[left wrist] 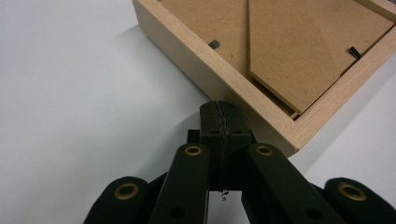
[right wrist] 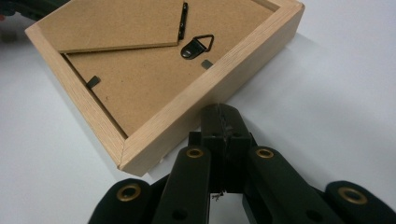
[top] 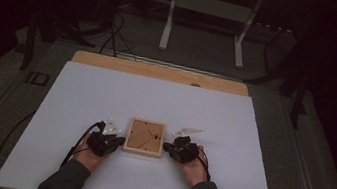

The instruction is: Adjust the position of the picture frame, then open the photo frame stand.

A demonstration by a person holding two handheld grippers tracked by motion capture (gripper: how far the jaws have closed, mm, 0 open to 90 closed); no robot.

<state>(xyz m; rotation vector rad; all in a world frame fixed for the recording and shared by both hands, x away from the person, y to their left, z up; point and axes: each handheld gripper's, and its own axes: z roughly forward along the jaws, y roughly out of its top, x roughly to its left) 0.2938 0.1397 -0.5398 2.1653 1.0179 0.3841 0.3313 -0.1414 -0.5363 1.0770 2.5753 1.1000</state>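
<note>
Picture frame (top: 144, 137) face-down between closed left claw (left wrist: 219, 112) and closed right claw (right wrist: 219, 114)

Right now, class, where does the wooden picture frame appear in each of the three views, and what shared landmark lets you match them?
High view: the wooden picture frame lies back-up at lower centre of the white board, between the left gripper and the right gripper.
Left gripper view: upper right, its side rail beyond the shut jaws.
Right gripper view: upper left, a corner nearest the shut jaws.
Shared landmark: the brown backing panel with its fold line.
</note>
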